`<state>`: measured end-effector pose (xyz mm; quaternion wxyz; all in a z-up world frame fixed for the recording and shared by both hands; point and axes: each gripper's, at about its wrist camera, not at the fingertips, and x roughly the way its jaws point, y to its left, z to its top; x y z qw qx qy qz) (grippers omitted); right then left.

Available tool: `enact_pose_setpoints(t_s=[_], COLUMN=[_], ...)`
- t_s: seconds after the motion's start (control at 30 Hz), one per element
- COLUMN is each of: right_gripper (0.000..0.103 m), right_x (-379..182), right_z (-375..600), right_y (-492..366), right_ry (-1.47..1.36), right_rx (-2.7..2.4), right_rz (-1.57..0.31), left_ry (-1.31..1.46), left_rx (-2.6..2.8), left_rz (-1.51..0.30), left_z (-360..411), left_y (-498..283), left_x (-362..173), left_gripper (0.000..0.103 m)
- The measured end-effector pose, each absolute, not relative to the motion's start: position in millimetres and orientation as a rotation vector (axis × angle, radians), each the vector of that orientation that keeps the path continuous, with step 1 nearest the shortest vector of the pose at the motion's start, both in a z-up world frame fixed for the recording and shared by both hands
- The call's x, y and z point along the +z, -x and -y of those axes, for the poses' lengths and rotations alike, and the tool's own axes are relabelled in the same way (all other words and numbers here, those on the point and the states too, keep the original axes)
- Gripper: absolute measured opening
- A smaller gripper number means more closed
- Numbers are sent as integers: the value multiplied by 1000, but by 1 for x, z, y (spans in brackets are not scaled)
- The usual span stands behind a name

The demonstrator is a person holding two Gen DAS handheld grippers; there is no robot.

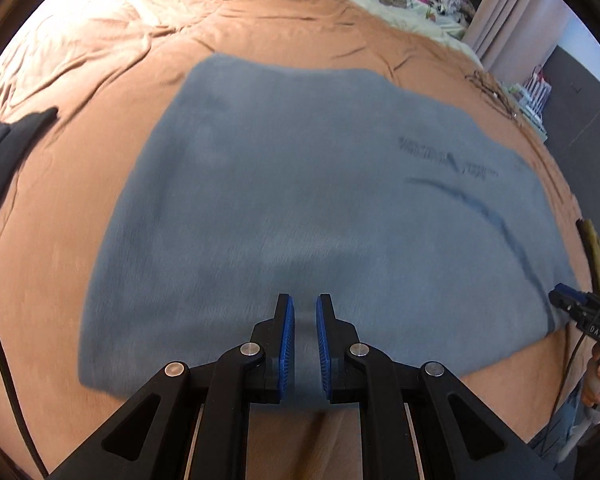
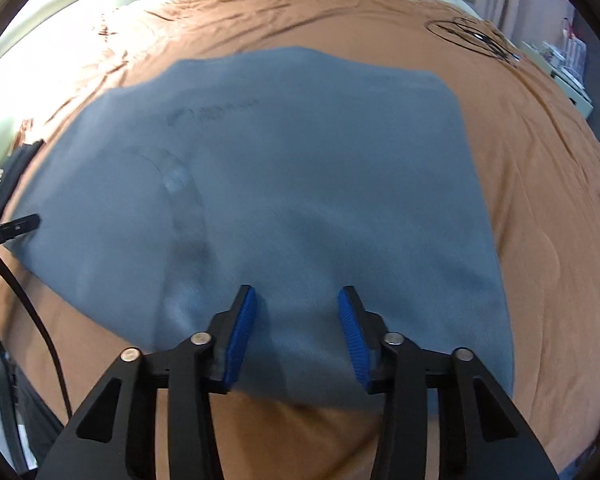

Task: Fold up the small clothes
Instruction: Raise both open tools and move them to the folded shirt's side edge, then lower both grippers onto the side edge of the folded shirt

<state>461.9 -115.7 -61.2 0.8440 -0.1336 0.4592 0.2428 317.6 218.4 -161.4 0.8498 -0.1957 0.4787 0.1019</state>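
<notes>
L gripper (image 1: 305, 312) jaws narrow, fabric seemingly pinched at near hem; R gripper (image 2: 296, 304) jaws half-wide, nothing gripped. Grey shirt (image 1: 300, 184) lies spread on bed (image 1: 260, 20). Looks mid-fold at most; rest undone.

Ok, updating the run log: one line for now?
garment: grey-blue shirt flat on bed | left gripper: nearly closed | right gripper: open
</notes>
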Motion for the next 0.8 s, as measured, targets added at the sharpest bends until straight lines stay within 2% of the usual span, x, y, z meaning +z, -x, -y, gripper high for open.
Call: enact_pose_setpoints(t_s=[0.27,0.4,0.63,0.7,0.73,0.77,0.8], right_gripper=[30,30,30,33,33,33,34], right_x=[-65,-60,-58,-64,-69,-74,-78], right_z=[158,175,222,239,250,259,268], right_y=[-450,-440,-423,-424,-424,-424,-424], right_ry=[231,177,-91,-218,-299,-373,-420], right_rx=[480,451,493,524,546,568,574], right_rz=[-963,-963,-960,-971,-972,-967,-967], left_ry=[403,433,516,551,577,602,623], left_rx=[218,227,271,273,270,266,263], left_rz=[-1021,-1024,-951,-937,-928,-917,-906], left_z=[-220,-229,-257,-263,-267,-272,-275], left_y=[-294,-280,-246,-240,-236,-231,-229], left_x=[-164,-160,-141,-140,-140,-141,-140], left_gripper=[13,13,13,14,16,28,47])
